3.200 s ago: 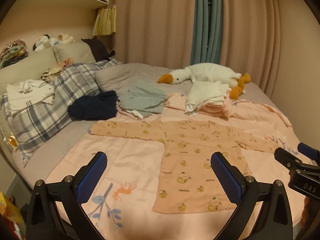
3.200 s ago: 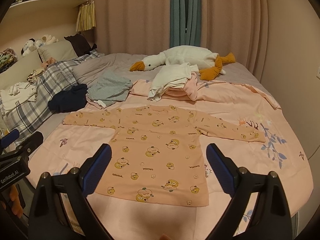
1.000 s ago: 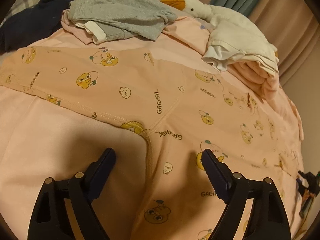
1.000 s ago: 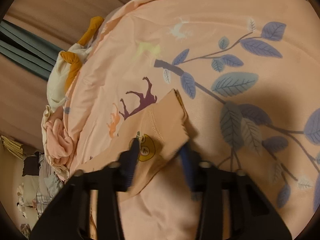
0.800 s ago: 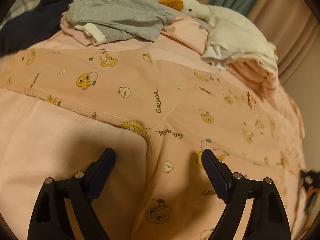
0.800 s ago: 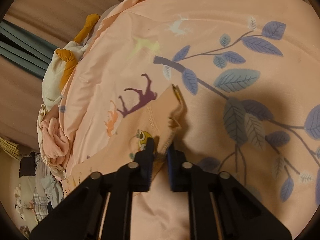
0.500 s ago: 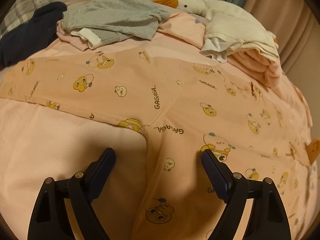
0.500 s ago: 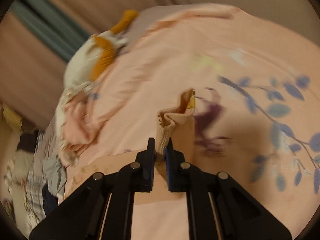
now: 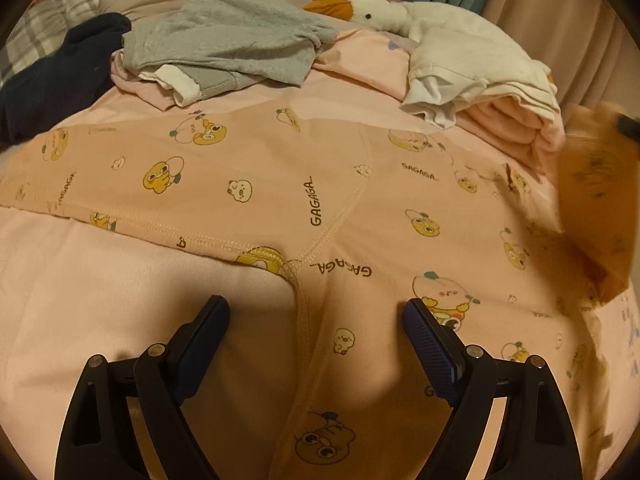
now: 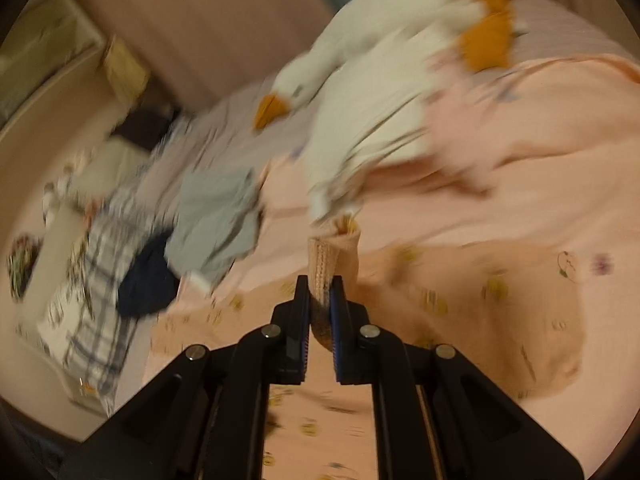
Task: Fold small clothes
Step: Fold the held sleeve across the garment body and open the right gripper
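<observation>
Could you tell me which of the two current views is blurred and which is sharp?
Right wrist view: smeared by motion, the plush goose streaked; only the right gripper and pinched sleeve cuff stay crisp. Left wrist view: sharp but dim, blurring at the far right edge.

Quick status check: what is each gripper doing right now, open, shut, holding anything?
Left gripper: open, holding nothing, poised over the peach shirt by the armpit seam.
Right gripper: shut on the shirt's sleeve cuff, lifted off the bed.

We see the right wrist view smeared by motion blur, the goose toy (image 10: 360, 60) soft-edged; in the left wrist view, the lifted sleeve (image 9: 600, 200) blurs at the right edge.
</observation>
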`<action>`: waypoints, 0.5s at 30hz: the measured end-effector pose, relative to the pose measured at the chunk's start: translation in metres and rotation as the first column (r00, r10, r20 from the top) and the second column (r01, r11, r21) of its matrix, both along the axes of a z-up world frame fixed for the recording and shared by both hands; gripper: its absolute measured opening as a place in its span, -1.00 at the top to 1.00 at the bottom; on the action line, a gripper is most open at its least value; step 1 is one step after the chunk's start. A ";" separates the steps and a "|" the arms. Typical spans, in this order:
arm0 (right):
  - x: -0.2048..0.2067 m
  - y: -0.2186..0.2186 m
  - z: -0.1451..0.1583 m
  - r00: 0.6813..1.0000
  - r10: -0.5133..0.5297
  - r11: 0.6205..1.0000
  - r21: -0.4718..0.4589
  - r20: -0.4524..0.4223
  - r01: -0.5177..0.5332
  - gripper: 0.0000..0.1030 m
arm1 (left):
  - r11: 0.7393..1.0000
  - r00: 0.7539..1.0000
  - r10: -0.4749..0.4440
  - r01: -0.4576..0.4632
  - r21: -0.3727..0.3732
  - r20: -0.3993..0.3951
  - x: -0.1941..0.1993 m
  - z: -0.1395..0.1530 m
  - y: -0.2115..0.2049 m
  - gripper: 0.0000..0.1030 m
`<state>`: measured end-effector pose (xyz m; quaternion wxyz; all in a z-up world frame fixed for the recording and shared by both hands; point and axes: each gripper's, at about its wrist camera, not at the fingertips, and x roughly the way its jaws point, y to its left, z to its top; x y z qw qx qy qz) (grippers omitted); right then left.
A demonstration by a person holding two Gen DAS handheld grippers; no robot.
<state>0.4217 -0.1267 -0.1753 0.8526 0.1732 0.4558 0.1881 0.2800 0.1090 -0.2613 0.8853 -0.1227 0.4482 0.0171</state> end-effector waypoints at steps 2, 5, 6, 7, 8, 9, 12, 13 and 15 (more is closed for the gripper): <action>0.007 0.021 -0.024 0.999 0.010 1.000 -0.021 -0.050 -0.011 0.76 | 1.000 1.000 -0.004 0.004 -0.001 0.000 0.001 0.000 0.000 -0.73; 0.006 0.045 -0.059 0.987 0.046 0.997 -0.061 -0.152 -0.055 0.74 | 1.000 1.000 -0.007 0.007 -0.004 0.000 0.001 0.000 0.001 -0.75; 0.003 0.044 -0.062 0.985 0.057 0.996 -0.061 -0.163 -0.067 0.74 | 1.000 1.000 -0.009 0.009 -0.005 -0.001 0.001 0.000 0.001 -0.77; 0.001 0.044 -0.061 0.985 0.067 0.996 -0.055 -0.159 -0.077 0.73 | 1.000 1.000 -0.012 0.012 -0.009 0.001 0.001 0.000 0.001 -0.79; -0.003 0.039 -0.057 0.987 0.078 0.995 -0.054 -0.143 -0.086 0.69 | 1.000 1.000 -0.012 0.013 -0.011 0.001 0.001 0.000 0.001 -0.79; -0.006 0.032 -0.049 0.988 0.080 0.994 -0.070 -0.129 -0.089 0.62 | 1.000 1.000 -0.011 0.011 -0.013 0.002 0.000 0.000 0.001 -0.79; -0.020 0.011 -0.026 0.991 0.091 0.987 -0.127 -0.095 -0.103 -0.36 | 0.999 1.000 0.003 -0.003 -0.051 0.006 -0.001 0.002 0.006 -0.79; -0.031 -0.002 -0.015 0.993 0.103 0.985 -0.136 -0.056 -0.110 -0.58 | 0.996 1.000 0.014 -0.013 -0.088 0.006 -0.001 0.004 0.010 -0.79; -0.046 -0.023 -0.001 0.992 0.124 0.981 -0.154 0.011 -0.121 -0.69 | 0.983 0.999 0.046 -0.045 -0.180 0.002 -0.002 0.006 0.023 -0.79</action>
